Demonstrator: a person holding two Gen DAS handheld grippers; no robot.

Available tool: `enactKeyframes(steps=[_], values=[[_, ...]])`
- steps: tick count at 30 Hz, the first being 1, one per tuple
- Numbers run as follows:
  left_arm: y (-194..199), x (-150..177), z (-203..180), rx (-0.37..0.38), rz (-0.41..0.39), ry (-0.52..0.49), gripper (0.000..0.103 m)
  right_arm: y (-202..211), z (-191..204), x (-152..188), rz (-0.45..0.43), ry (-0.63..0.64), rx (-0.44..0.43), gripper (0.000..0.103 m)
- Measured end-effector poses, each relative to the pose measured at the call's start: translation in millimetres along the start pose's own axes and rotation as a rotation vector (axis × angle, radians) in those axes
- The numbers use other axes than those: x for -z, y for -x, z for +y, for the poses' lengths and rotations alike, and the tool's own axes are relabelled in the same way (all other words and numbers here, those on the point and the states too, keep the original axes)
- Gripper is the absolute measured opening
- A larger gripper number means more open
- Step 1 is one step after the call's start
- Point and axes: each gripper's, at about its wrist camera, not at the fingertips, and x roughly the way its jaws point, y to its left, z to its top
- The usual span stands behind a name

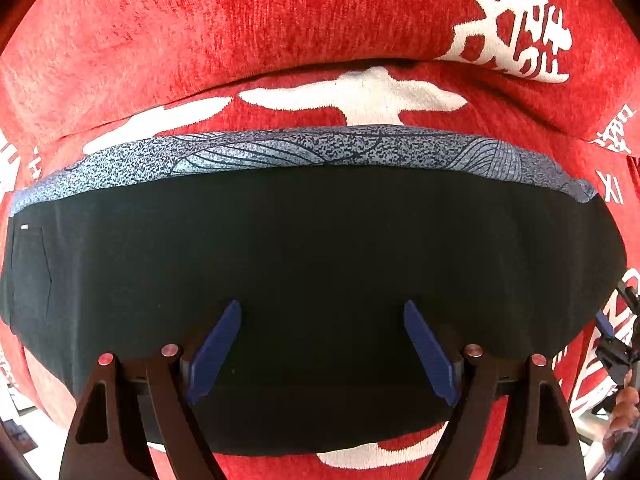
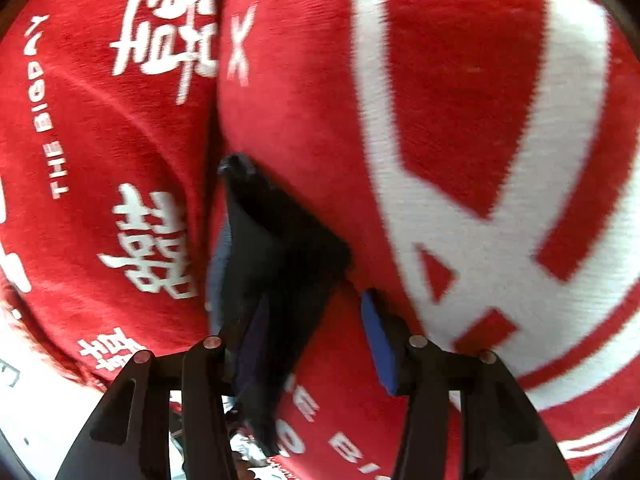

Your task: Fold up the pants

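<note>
The black pants [image 1: 312, 264] lie folded in a wide band on the red cover, with a grey patterned layer [image 1: 304, 148] showing along the far edge. My left gripper [image 1: 322, 312] is open above the pants, blue pads spread, holding nothing. In the right wrist view the pants [image 2: 280, 256] appear as a dark folded end seen edge-on. My right gripper [image 2: 316, 320] is open; its left finger [image 2: 256, 344] sits against the cloth and its right finger [image 2: 378, 340] is over the red cover. That view is blurred.
A red cover with white lettering [image 1: 240, 20] drapes the seat and backrest, with a crease between them [image 1: 360, 64]. The right gripper and hand show at the left wrist view's right edge [image 1: 616, 344]. Pale floor shows at the lower left [image 1: 36, 440].
</note>
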Motion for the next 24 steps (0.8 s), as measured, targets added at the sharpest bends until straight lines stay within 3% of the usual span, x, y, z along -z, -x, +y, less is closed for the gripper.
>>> enactKeyframes(steps=[5, 11, 13, 14, 15, 16, 21, 24], values=[[3.4, -1.4, 6.8, 0.008, 0.006, 0.014, 0.085, 3.8, -6.0, 12.1, 0.009, 0.006, -0.018, 0.058], [-1.3, -2.7, 7.0, -0.003, -0.008, 0.002, 0.086, -20.0, -9.2, -0.2, -0.013, 0.006, 0.007, 0.063], [-2.5, -2.7, 6.4, -0.009, -0.018, -0.005, 0.088, -31.9, -4.7, -1.8, 0.008, 0.023, -0.011, 0.059], [-4.9, 0.3, 5.9, -0.010, -0.020, -0.006, 0.088, -39.9, -2.6, -2.9, 0.026, 0.027, 0.005, 0.043], [-4.5, 0.2, 5.2, -0.015, -0.018, -0.006, 0.088, -46.7, -1.5, -5.0, 0.038, 0.023, 0.027, 0.019], [-2.4, -0.8, 3.9, -0.018, -0.011, -0.003, 0.088, -49.8, 0.9, -8.1, 0.044, 0.014, 0.043, 0.015], [-0.9, -0.5, -11.1, 0.009, -0.008, -0.039, 0.088, -16.7, 52.0, -0.6, 0.014, 0.232, 0.030, 0.012], [-8.3, 1.0, -15.6, -0.020, -0.034, -0.025, 0.092, -21.9, 37.7, -3.5, 0.036, 0.263, 0.152, 0.012]])
